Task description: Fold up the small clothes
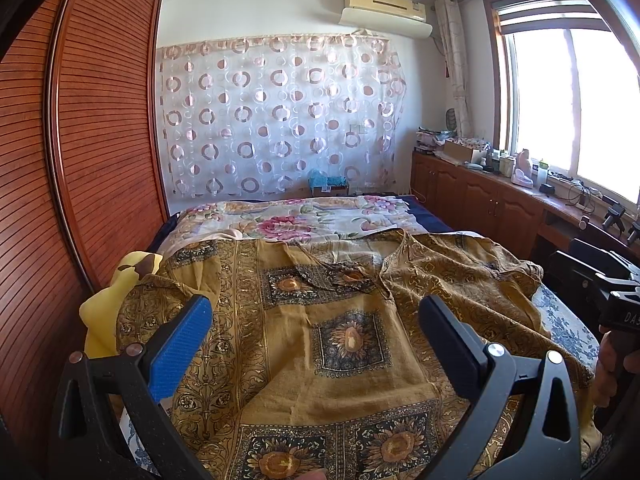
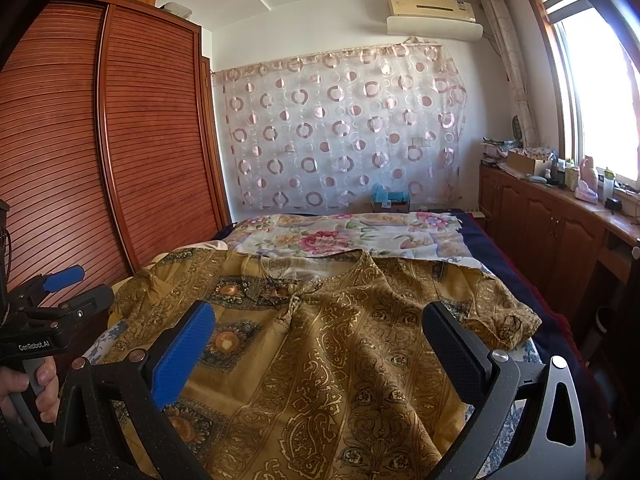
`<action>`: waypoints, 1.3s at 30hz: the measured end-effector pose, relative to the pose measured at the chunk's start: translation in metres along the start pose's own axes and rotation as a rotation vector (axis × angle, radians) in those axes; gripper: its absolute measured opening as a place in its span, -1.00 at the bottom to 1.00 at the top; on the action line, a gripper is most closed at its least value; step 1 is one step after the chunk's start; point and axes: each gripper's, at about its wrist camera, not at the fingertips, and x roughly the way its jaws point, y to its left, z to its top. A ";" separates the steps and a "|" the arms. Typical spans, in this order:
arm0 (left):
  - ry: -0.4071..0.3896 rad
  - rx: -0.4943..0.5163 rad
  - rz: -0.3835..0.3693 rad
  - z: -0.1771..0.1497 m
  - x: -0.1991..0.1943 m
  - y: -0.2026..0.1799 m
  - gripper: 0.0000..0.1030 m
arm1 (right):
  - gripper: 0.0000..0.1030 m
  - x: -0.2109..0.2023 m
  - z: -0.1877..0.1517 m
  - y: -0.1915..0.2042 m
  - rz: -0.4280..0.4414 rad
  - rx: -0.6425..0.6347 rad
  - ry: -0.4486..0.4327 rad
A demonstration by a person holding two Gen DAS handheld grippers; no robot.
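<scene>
A mustard-brown patterned shirt [image 1: 340, 344] with sunflower squares lies spread on the bed, collar toward the far end; it also fills the right wrist view [image 2: 340, 352]. My left gripper [image 1: 316, 320] hovers open above the shirt's left-middle part, nothing between its blue and black pads. My right gripper [image 2: 320, 324] is open too, above the shirt's right half. The right gripper's black body [image 1: 612, 292] shows at the left view's right edge, held by a hand. The left gripper [image 2: 72, 288] appears open at the right view's left edge, held by a hand [image 2: 36, 388].
A yellow cloth [image 1: 108, 300] lies at the shirt's left edge. A floral bedspread [image 1: 296, 220] covers the bed's far end. A slatted wooden wardrobe [image 1: 92, 152] runs along the left. Low cabinets [image 1: 480, 196] with clutter stand under the window at right.
</scene>
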 end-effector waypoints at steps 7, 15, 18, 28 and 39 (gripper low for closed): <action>-0.001 0.001 -0.002 0.000 0.000 0.001 1.00 | 1.00 0.000 0.000 0.000 0.000 -0.001 -0.001; -0.003 0.001 0.000 -0.001 0.000 0.000 1.00 | 1.00 0.000 0.000 0.000 0.000 0.000 0.000; -0.004 0.003 -0.001 -0.001 0.000 0.000 1.00 | 1.00 0.000 0.000 0.000 -0.001 0.000 -0.001; -0.006 0.005 -0.002 0.004 -0.004 -0.004 1.00 | 1.00 0.000 0.001 0.000 -0.002 0.000 -0.002; -0.009 0.007 -0.001 0.004 -0.005 -0.004 1.00 | 1.00 -0.001 0.004 -0.001 0.003 0.003 -0.006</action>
